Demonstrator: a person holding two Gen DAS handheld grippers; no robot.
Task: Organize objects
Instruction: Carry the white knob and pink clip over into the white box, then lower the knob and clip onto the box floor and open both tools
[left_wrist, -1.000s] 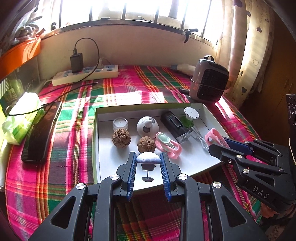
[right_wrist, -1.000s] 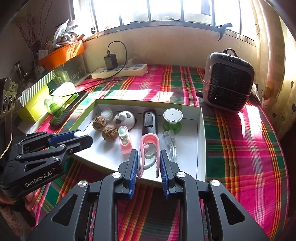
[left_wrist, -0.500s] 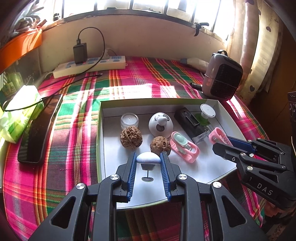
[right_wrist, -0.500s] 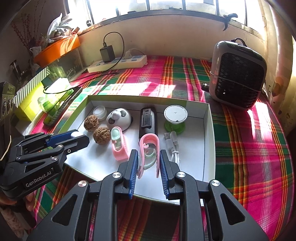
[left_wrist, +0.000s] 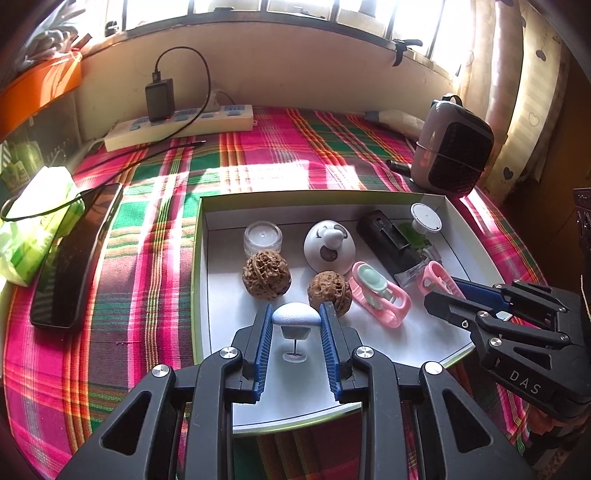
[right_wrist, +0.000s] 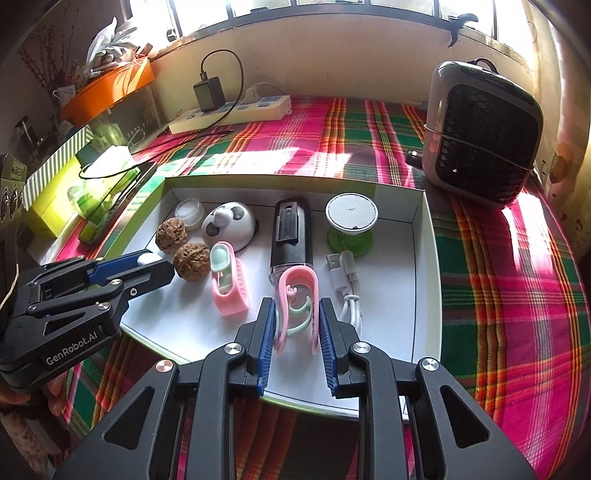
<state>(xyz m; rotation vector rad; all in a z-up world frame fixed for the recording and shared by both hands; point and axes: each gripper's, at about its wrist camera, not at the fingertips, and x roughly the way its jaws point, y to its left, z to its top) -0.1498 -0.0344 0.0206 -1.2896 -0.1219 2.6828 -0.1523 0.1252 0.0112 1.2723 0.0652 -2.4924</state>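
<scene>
Left gripper (left_wrist: 295, 325) clamped on white mushroom-shaped piece (left_wrist: 295, 315), held over near-left part of white tray (left_wrist: 388, 343). Right gripper (right_wrist: 297, 325) clamped on pink clip (right_wrist: 298, 291) over tray's near middle. Just ahead of left fingers: walnut (left_wrist: 329, 291), second walnut (left_wrist: 266, 273), pink holder (left_wrist: 380, 293). White USB cable (right_wrist: 347, 288) beside pink clip. Heater (right_wrist: 484, 133) and power strip (right_wrist: 229, 112) on plaid cloth beyond tray.
</scene>
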